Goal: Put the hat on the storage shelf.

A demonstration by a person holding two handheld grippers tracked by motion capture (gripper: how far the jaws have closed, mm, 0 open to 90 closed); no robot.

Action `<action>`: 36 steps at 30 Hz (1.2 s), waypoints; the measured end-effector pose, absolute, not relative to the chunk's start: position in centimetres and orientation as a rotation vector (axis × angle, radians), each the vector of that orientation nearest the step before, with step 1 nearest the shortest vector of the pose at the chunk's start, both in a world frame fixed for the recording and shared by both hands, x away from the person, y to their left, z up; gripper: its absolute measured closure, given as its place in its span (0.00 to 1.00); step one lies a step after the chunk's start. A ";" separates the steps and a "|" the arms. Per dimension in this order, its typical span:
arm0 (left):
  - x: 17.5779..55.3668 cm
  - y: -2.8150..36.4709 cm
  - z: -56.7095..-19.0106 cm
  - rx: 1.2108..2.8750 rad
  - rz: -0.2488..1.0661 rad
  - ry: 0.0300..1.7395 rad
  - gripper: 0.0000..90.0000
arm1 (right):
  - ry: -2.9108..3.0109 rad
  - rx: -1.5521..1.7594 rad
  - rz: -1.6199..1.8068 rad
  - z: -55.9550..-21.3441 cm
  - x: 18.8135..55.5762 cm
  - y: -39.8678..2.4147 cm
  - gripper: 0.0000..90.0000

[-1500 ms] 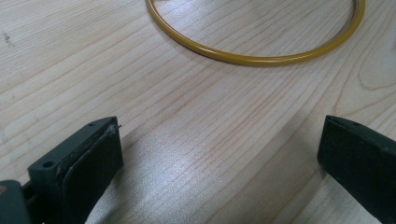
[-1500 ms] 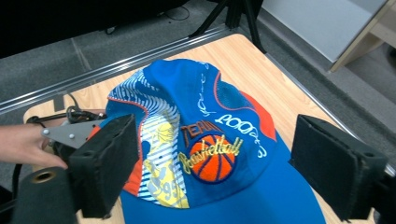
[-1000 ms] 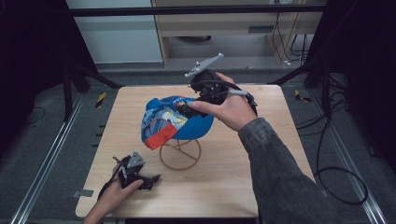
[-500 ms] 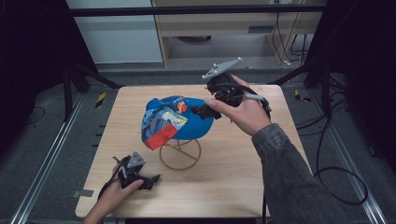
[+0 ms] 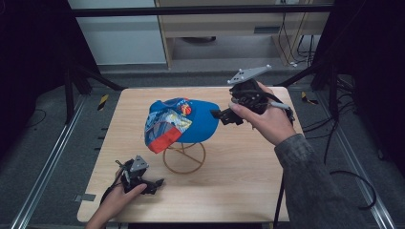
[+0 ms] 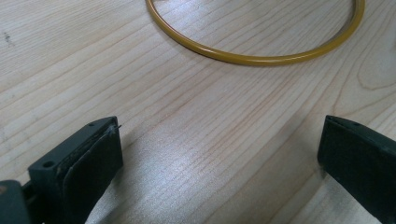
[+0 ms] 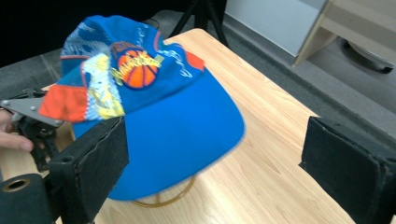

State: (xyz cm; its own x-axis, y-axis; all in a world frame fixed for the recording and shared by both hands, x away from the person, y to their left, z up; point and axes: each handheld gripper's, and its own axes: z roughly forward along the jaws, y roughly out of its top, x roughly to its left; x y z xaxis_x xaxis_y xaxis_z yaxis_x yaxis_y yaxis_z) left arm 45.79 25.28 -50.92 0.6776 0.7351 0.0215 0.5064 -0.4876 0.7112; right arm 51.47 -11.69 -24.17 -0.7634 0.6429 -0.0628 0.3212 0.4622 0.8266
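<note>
One blue cap point(image 5: 184, 123) perched on one yellow wire stand point(image 5: 184, 157) at mid-table point(image 5: 248, 191), brim pointing toward the right gripper point(image 5: 220, 116), basketball patch point(image 7: 136, 59) on the crown. Right gripper held up off the wood just beside the brim, jaws wide apart and gripping nothing, hand point(image 5: 270, 121) wrapped round its body, sleeved forearm slanting in from the lower right. Left gripper point(image 5: 155, 183) low at the near-left corner in the other hand point(image 5: 117, 200), jaws spread and empty above bare wood, the stand's ring just ahead.
</note>
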 end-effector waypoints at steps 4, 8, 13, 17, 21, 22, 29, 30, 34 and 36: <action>45.8 25.3 -50.9 2.194 0.425 0.950 0.00 | 2.334 0.834 1.207 -24.3 51.4 -12.8 0.08; 45.8 25.3 -50.9 2.194 0.423 0.949 0.00 | 2.294 0.873 1.224 -24.4 51.4 -14.5 0.08; 45.8 25.3 -50.9 2.194 0.425 0.949 0.00 | 2.264 0.905 1.226 -24.9 51.3 -16.0 0.08; 45.8 25.3 -50.9 2.192 0.424 0.952 0.00 | 2.238 0.933 1.228 -25.5 51.0 -17.2 0.08; 45.7 25.3 -50.9 2.196 0.421 0.950 0.00 | 2.209 0.954 1.246 -25.9 50.7 -18.3 0.07; 45.7 25.3 -50.9 2.196 0.421 0.950 0.00 | 2.209 0.954 1.246 -25.9 50.7 -18.3 0.07; 45.7 25.3 -50.9 2.197 0.421 0.950 0.00 | 2.193 1.003 1.262 -28.2 50.4 -20.1 0.07; 45.7 25.3 -50.9 2.197 0.421 0.950 0.00 | 2.192 1.003 1.260 -28.3 50.4 -20.2 0.07; 45.7 25.3 -50.9 2.197 0.420 0.950 0.00 | 2.194 1.008 1.255 -29.1 50.3 -20.5 0.09; 45.7 25.3 -50.9 2.197 0.420 0.950 0.00 | 2.197 1.009 1.244 -29.3 50.2 -20.5 0.10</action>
State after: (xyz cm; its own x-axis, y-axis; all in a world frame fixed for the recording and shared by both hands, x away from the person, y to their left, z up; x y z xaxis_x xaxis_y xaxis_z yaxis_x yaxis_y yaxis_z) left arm 45.74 25.28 -50.92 0.6789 0.7339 0.0193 0.5081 -0.4886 0.7093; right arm 50.21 -20.54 -29.33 -0.6485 0.7612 -0.0069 0.3856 0.3363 0.8592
